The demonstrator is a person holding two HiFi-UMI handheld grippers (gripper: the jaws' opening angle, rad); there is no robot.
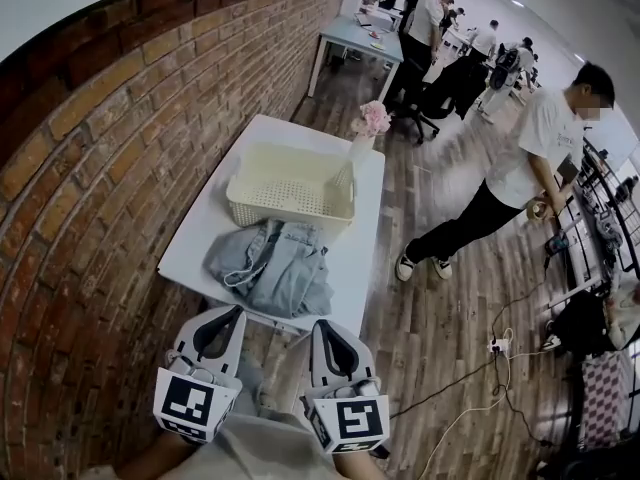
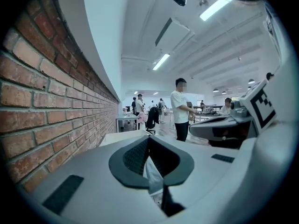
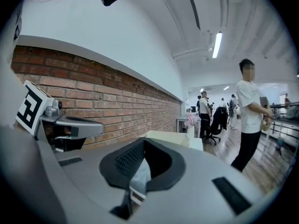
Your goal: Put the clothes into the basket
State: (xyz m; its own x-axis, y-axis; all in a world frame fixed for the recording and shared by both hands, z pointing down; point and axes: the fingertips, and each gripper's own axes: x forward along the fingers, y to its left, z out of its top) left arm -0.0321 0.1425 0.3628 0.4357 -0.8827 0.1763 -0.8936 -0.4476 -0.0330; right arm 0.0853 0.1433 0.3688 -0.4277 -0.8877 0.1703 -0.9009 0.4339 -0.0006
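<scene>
**Blue clothes [image 1: 272,265] lie short of the basket [image 1: 288,211]; both grippers closed and empty**

The biggest risk, as I judge it, is the heap itself. It sits at the near edge of the table [image 1: 365,233], just before the basket's front wall. A pinch on one loose fold could drag the rest off onto the floor [image 1: 440,308].

Next is the basket, which looks like light plastic mesh. Pushing cloth against its wall, rather than lifting it over the rim, may shove it back into the vase [image 1: 358,148] of pink flowers at its far right corner and tip that.

Smaller again are the left gripper [image 1: 234,312] and right gripper [image 1: 322,326]. Both have their jaws pressed together with nothing between them, held low before the table. Reaching in like that would only prod the cloth, so they must spread first. A pale cord on the heap could also snag.

The room is a long open workspace. A brick wall [image 1: 120,148] runs hard along the table's left. The wooden floor on the right carries cables and a power strip [image 1: 495,345]. One person [image 1: 520,163] stands well right of the table, and others are far back by desks. The table is white and narrow.
</scene>
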